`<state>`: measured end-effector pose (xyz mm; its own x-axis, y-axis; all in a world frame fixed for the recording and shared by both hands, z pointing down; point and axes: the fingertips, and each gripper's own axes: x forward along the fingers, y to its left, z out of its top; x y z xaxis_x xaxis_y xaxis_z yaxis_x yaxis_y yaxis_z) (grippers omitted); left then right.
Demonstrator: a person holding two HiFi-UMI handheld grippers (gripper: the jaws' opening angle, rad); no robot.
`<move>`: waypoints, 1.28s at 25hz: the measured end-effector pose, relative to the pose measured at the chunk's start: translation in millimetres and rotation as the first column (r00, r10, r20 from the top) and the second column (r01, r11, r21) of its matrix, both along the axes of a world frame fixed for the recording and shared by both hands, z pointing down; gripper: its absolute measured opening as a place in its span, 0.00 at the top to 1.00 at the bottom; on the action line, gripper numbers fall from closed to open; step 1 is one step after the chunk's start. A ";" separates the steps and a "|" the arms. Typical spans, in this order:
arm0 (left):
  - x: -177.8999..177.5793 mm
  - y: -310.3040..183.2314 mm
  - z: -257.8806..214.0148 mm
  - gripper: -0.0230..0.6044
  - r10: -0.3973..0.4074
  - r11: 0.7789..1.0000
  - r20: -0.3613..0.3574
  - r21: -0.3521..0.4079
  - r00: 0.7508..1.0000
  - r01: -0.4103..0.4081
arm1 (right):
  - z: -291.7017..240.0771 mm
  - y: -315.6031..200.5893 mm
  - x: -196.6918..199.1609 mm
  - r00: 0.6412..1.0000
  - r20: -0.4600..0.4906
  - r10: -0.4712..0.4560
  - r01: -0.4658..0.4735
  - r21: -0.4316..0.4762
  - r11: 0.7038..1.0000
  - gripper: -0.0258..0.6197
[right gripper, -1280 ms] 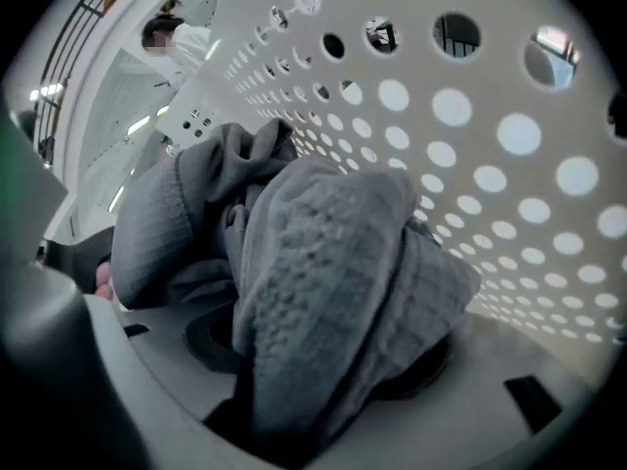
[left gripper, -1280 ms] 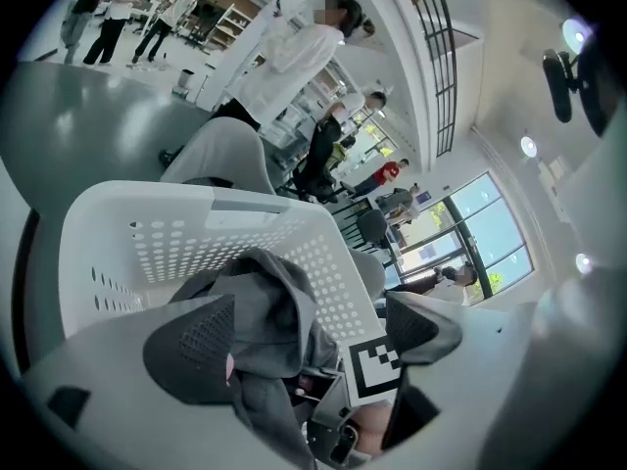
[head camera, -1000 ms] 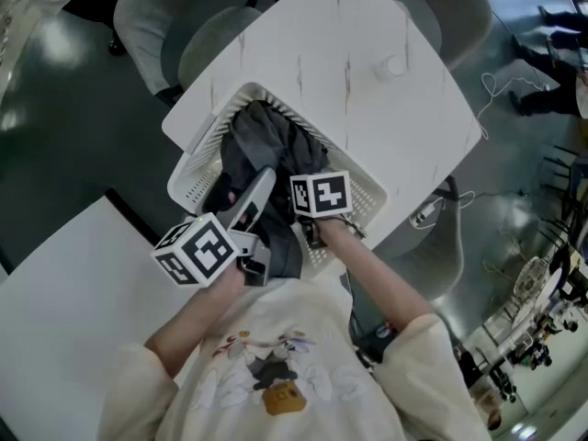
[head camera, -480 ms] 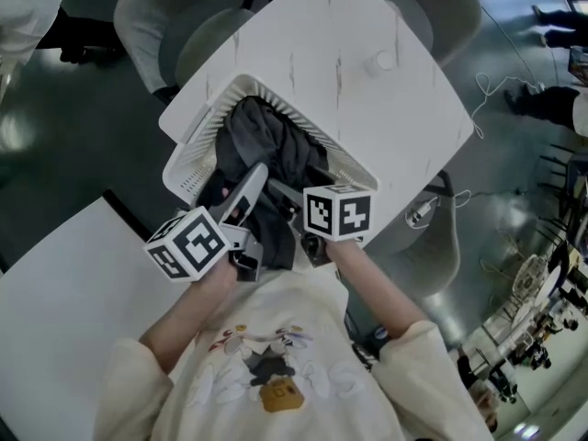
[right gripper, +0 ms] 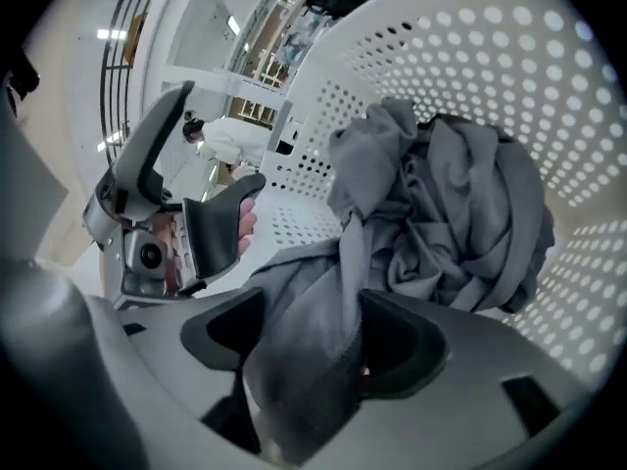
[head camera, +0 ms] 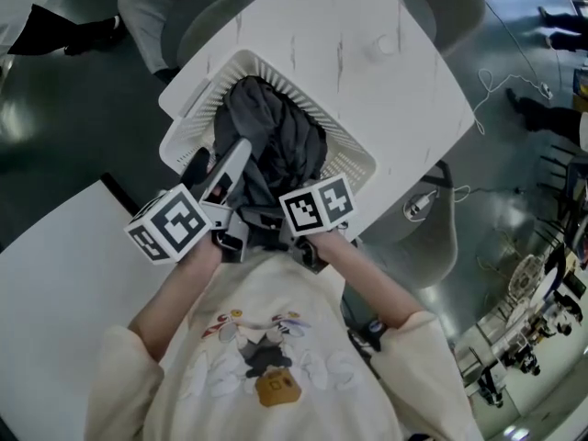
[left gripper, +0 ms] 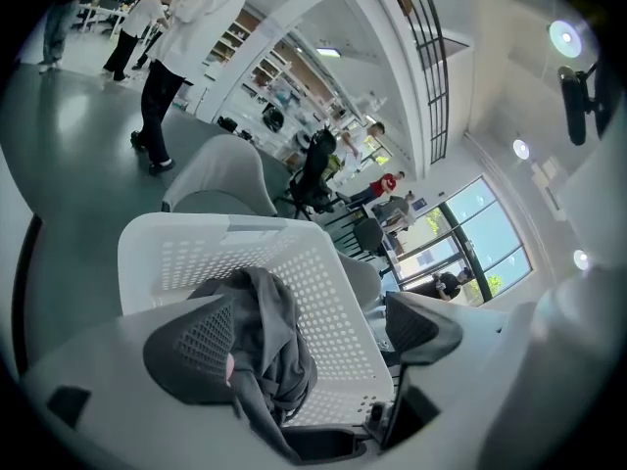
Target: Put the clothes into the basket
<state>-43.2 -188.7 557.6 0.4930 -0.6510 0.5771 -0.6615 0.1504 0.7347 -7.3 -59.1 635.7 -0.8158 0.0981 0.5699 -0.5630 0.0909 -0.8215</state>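
Nearly done: clothes (head camera: pixel 276 141) heaped in the basket (head camera: pixel 184 141).
Trailing fabric is straddled by the spread left gripper (left gripper: pixel 304 336) and the right gripper (right gripper: pixel 304 331), whose jaws have just been closing yet stand apart; it must be tucked in.

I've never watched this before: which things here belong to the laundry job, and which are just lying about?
In the job: white perforated plastic basket; dark grey clothes heaped in it; left gripper, open; right gripper, jaws just closed a little, a strip of that cloth between them.
Lying about: grey chairs; small white round object on the white table; second white table.
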 end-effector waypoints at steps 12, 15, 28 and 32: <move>-12.1 18.5 -2.9 0.18 -0.030 1.000 -0.001 0.001 1.000 0.030 | -11.2 -60.1 34.4 0.983 -0.176 0.054 -0.009 0.248 0.969 0.90; -8.6 23.1 -4.0 0.18 -0.032 0.999 -0.007 0.001 0.999 0.032 | -12.1 -78.2 43.7 0.976 -0.195 0.096 -0.040 0.270 0.962 0.90; -15.2 9.7 -8.4 0.18 -0.054 0.999 -0.029 0.002 0.998 0.054 | 20.6 -111.4 81.7 0.823 -0.567 0.024 0.290 0.457 0.841 0.90; -13.6 5.8 -6.6 0.18 -0.047 0.999 -0.034 -0.002 0.998 0.047 | 22.3 -110.7 89.7 0.835 -0.547 0.065 0.214 0.430 0.877 0.79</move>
<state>-56.7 -182.9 551.0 0.4811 -0.6730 0.5618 -0.6286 0.1818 0.7561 82.4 -169.8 658.0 -0.3710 -0.2382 0.8976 -0.8671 0.4347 -0.2431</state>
